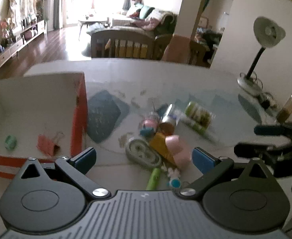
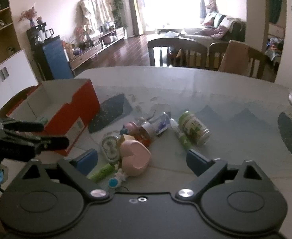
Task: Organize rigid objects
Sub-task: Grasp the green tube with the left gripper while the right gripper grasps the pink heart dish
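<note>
Both claws spread over the counter clutter.
Only the left wrist view shows inside the red box (image 1: pixel 78 119): a green ball (image 1: pixel 10 142) and a pink item (image 1: pixel 46 144); left claw (image 1: pixel 144 157) and right claw (image 2: pixel 142 159) hold nothing.

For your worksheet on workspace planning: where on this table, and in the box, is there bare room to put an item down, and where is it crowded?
Free: most of the red box's floor, apart from a green ball and an orange piece; the table's far side toward the chairs; the stretch right of the green can. Crowded: the pile around the pink heart box.
</note>
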{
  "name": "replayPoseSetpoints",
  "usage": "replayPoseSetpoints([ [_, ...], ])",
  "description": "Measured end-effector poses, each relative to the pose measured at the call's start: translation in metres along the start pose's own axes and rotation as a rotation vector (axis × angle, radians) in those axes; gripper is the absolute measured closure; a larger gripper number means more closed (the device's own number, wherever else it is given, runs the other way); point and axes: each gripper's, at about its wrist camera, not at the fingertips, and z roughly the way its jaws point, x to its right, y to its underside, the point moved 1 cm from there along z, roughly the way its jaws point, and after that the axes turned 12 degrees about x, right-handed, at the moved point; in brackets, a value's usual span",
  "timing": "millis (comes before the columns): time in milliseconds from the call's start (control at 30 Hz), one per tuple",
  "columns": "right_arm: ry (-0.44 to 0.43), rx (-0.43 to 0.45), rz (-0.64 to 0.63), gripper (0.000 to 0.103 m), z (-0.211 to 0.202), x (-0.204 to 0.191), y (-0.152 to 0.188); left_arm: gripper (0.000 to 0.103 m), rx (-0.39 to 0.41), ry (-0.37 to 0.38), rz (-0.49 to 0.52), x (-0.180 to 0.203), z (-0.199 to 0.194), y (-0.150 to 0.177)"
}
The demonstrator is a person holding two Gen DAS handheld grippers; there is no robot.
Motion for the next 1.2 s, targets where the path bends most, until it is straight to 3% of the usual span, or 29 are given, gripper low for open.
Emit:
replayPoseSetpoints([
  [367, -0.061, -0.144, -0.063, 0.016, 0.064, 0.009, 0.019, 0.0, -0.13, -0.038, 0.04, 0.004, 0.05, 0.044],
  [633, -0.097, -0.2, -0.101, 0.023, 0.096, 0.002, 0.027, 0.002, -0.184, -0.04, 0.03, 0.0, 0.066, 0.058],
  [967, -0.133, -0.236, -0.111, 0.028, 0.118, -0.002, 0.029, 0.04, -0.233, 0.012, 0.052, 0.009, 0.078, 0.066],
  [1067, -0.134, -0.242, -0.111, 0.028, 0.122, -0.003, 0.03, 0.043, -0.233, 0.015, 0.06, 0.011, 0.079, 0.067],
  [1200, -0.133, -0.25, -0.109, 0.032, 0.126, -0.003, 0.031, 0.055, -0.233, 0.031, 0.075, 0.015, 0.08, 0.068],
])
